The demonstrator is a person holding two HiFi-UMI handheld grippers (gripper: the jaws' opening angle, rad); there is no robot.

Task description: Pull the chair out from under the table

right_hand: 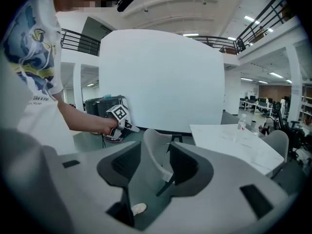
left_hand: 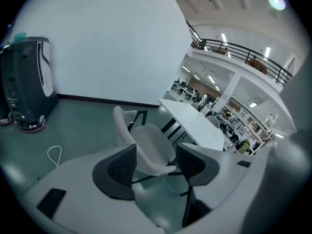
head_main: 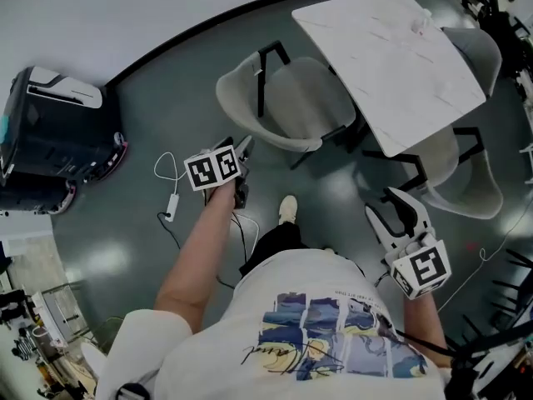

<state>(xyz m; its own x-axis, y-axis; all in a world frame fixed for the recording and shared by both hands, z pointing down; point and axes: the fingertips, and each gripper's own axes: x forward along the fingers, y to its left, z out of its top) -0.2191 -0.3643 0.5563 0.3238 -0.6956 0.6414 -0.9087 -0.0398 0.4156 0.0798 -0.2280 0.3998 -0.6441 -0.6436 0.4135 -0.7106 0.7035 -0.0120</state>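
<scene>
Shiny grey floor (head_main: 141, 123), white table (head_main: 391, 57) far right covering the chair (head_main: 287, 98) edge; left gripper (head_main: 244, 147) and right gripper (head_main: 400, 212) jaws both apart, empty.

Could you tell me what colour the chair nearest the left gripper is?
Pale grey moulded shell chair on black legs; clearest in the head view.

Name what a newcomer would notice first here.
The white table at upper right, with a grey shell chair at its left edge, draws the eye first. Both grippers are open: the left gripper pointing at that chair, the right gripper lower right. A black machine stands far left.
</scene>
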